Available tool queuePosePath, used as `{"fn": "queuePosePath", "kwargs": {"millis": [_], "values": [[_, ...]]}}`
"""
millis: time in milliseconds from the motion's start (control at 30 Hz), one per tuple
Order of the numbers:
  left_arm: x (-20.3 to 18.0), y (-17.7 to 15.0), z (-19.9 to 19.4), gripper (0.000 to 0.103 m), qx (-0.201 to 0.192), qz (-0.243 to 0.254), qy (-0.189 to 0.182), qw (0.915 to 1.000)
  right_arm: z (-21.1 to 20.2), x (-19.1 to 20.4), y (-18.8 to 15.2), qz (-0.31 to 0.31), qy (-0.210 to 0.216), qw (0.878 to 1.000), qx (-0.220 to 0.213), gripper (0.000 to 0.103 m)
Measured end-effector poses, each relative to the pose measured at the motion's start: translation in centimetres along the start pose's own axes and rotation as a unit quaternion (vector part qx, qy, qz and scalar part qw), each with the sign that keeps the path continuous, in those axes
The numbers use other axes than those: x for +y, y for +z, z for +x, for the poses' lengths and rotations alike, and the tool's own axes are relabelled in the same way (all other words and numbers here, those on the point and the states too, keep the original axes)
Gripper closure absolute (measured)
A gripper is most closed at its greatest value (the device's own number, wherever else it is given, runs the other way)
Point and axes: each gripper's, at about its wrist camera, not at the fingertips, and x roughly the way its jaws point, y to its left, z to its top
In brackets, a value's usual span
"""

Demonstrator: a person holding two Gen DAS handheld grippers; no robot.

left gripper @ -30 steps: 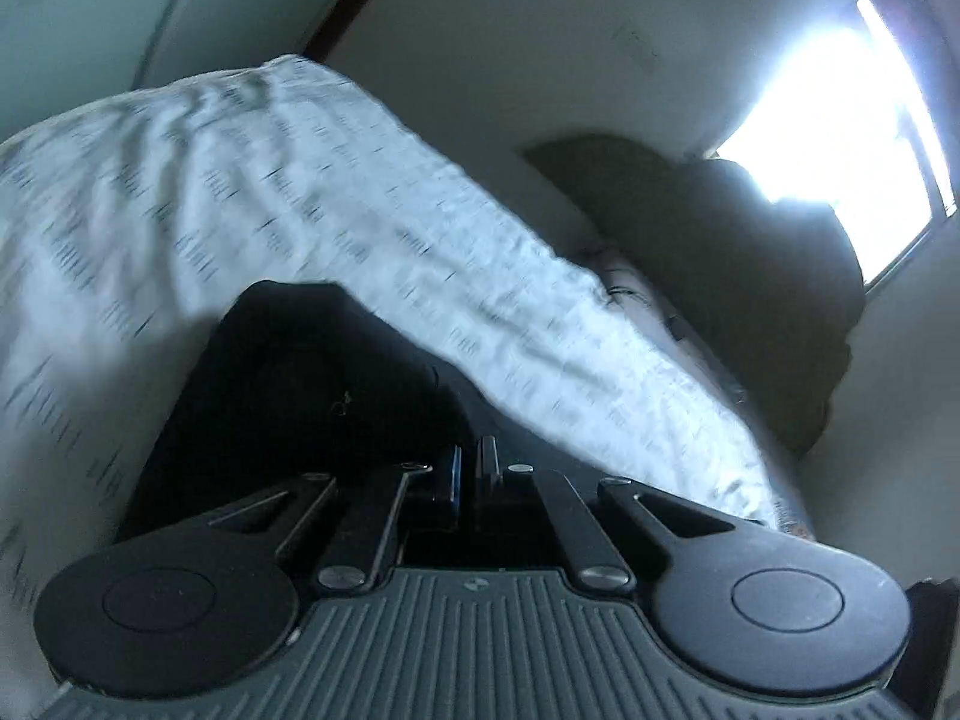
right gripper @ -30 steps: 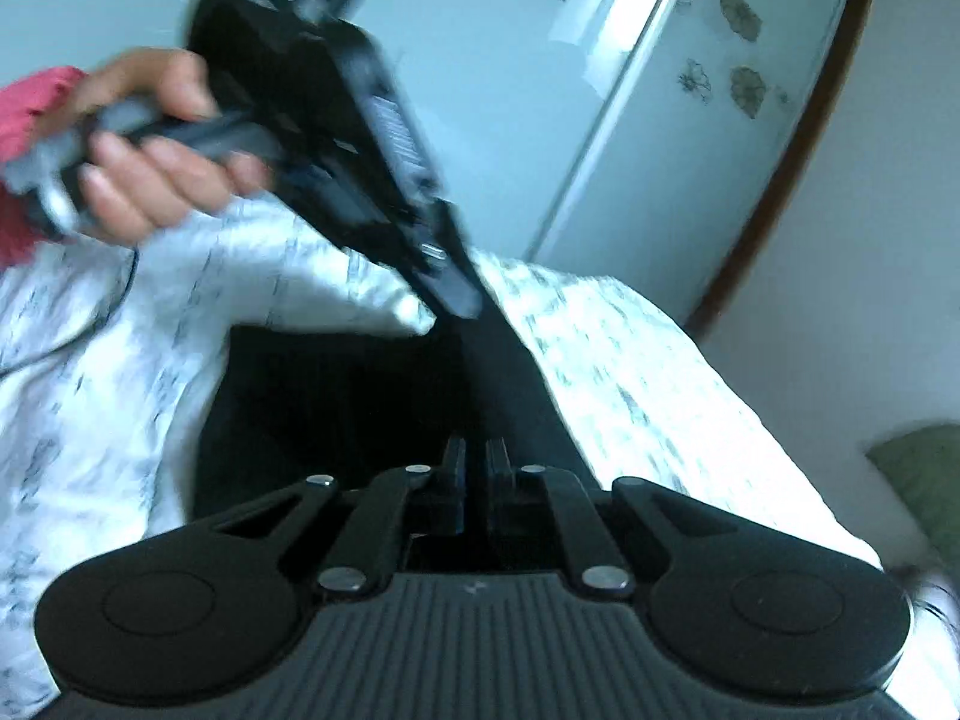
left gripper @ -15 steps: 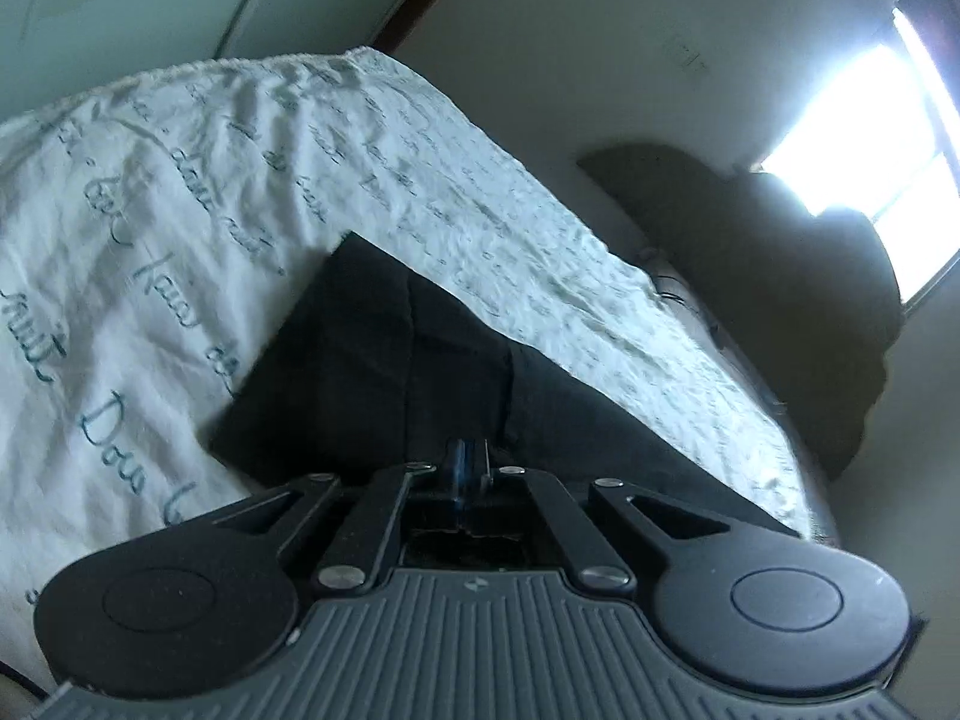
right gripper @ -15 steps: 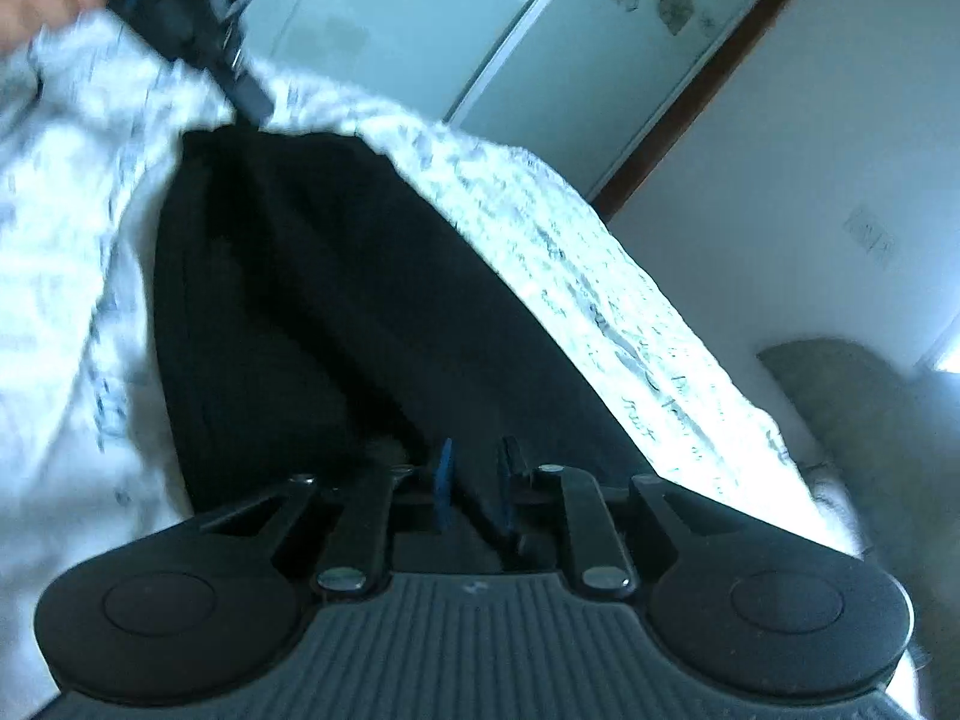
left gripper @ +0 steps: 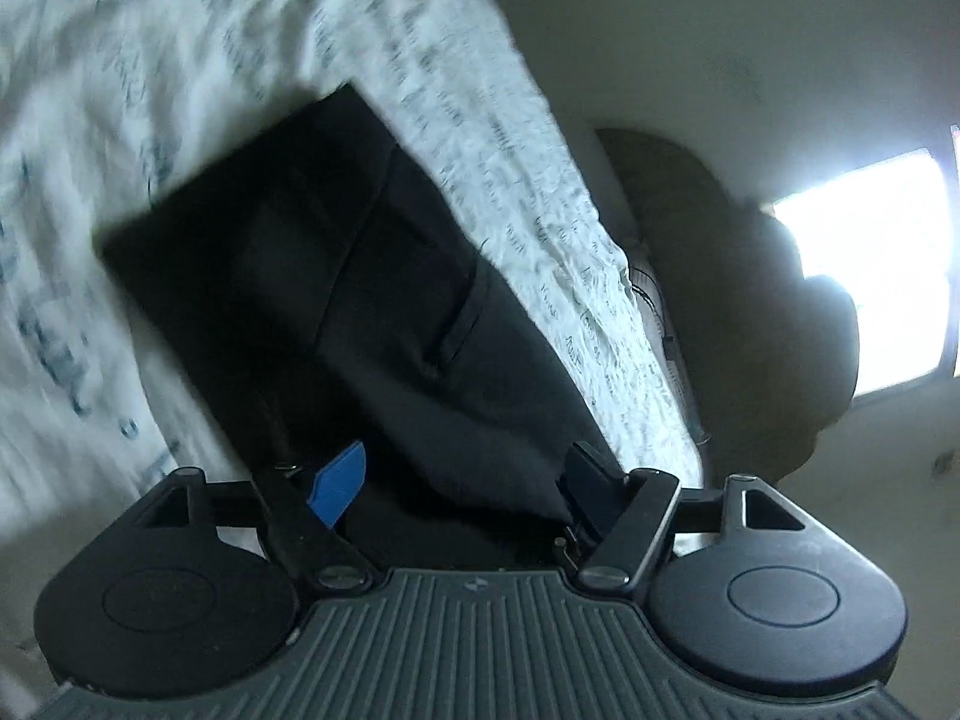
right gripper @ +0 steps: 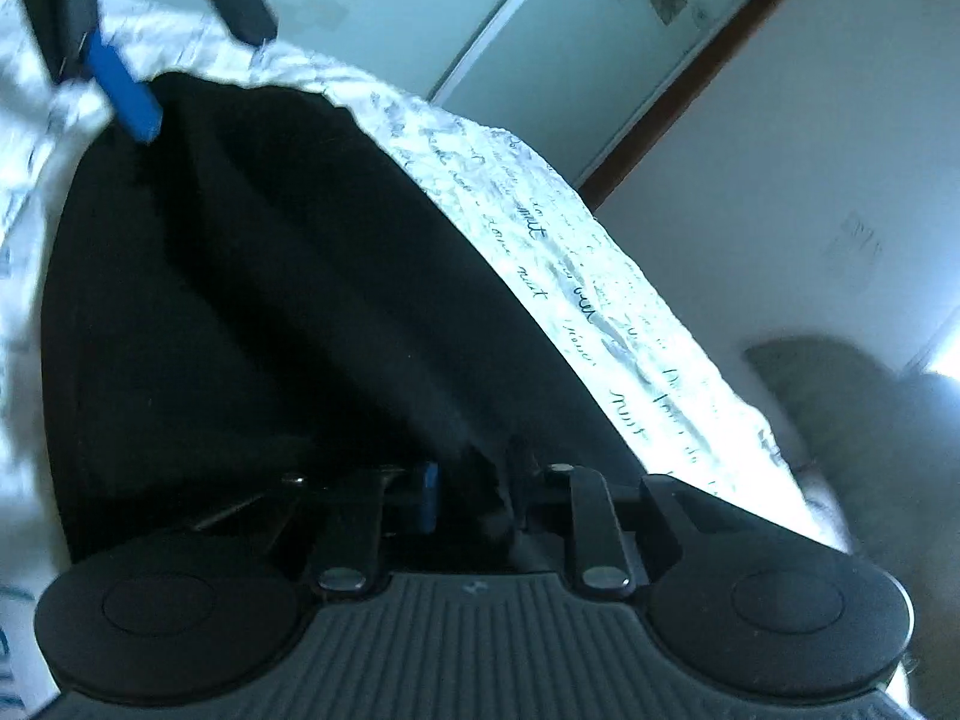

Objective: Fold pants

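Black pants lie folded flat on a bed covered by a white sheet printed with dark cursive script. Seen from the left wrist, the left tool has its two fingers spread wide apart just above the near edge of the pants, gripping nothing; one finger carries a blue pad. Seen from the right wrist, the right tool sits at the opposite end of the pants with its fingers part-way apart, dark fabric bunched between them. Beyond the pants stand a frosted glass door and a dark cushion.
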Motion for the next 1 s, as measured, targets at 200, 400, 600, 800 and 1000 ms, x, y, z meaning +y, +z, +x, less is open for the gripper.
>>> {"fn": "queuePosePath", "kwargs": {"millis": [200,400,600,800,1000], "values": [[0.6,0.4,1.3,0.038,-0.021,-0.026,0.046,0.9984,-1.1,-2.5,-0.2,0.112,0.033,0.993,-0.018,0.086],[1.8,1.7,1.1,0.099,-0.053,-0.055,0.045,0.9961,-1.3,-1.5,-0.4,0.103,0.034,0.994,-0.010,0.090],[0.0,0.7,-2.2,0.100,-0.110,0.046,0.052,0.9914,-2.9,0.5,-0.3,0.042,0.054,0.998,-0.004,0.098],[0.1,0.9,-2.9,0.100,-0.101,0.099,0.101,0.9848,-7.0,2.7,0.6,0.016,0.100,0.995,-0.011,0.098],[1.5,-0.3,-3.0,0.099,-0.102,0.119,0.138,0.9779,-6.2,5.3,0.5,0.007,0.120,0.993,0.006,0.098]]}}
